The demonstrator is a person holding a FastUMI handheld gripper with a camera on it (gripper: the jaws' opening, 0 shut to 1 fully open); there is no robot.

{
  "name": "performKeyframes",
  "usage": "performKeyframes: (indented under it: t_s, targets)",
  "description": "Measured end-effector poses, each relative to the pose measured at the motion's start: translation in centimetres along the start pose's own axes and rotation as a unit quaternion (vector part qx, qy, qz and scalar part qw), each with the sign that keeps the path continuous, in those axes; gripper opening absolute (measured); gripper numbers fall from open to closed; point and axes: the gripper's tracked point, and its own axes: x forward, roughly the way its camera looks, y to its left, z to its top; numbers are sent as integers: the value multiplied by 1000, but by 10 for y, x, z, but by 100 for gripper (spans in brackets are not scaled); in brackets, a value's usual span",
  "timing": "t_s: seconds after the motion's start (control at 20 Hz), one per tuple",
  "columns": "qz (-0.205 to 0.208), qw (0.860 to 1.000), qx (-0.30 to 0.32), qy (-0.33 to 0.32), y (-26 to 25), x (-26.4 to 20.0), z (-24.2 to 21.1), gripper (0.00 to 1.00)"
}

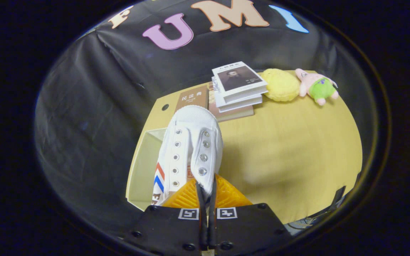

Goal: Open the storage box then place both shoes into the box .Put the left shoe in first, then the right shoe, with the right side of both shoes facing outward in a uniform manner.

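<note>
A white canvas shoe (pixel 187 149) with metal eyelets and red and blue side stripes hangs toe-forward in my gripper (pixel 205 193). Both fingers are pressed together on the shoe's eyelet edge near its opening. Left of and below the shoe is the open storage box (pixel 142 167), pale inside, at the table's left edge. The shoe hangs over the box's right side, with its striped side toward the box. What lies inside the box under the shoe is hidden.
The yellow table (pixel 297 149) stretches to the right of the shoe. Beyond the shoe's toe a stack of books (pixel 231 90) lies at the far edge. A yellow plush (pixel 281 84) and a pink and green plush toy (pixel 317 87) sit to their right.
</note>
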Motion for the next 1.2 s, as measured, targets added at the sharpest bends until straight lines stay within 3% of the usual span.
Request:
performKeyframes:
  t_s: [0.35,0.55,0.85,1.2]
  targets:
    - [11,1000,-16,14,44,31,-19,5]
    - [29,999,-19,-21,56,34,-13,43]
    - [30,994,-55,-88,30,5,9,100]
    - [33,974,-87,-205,-22,-67,41,100]
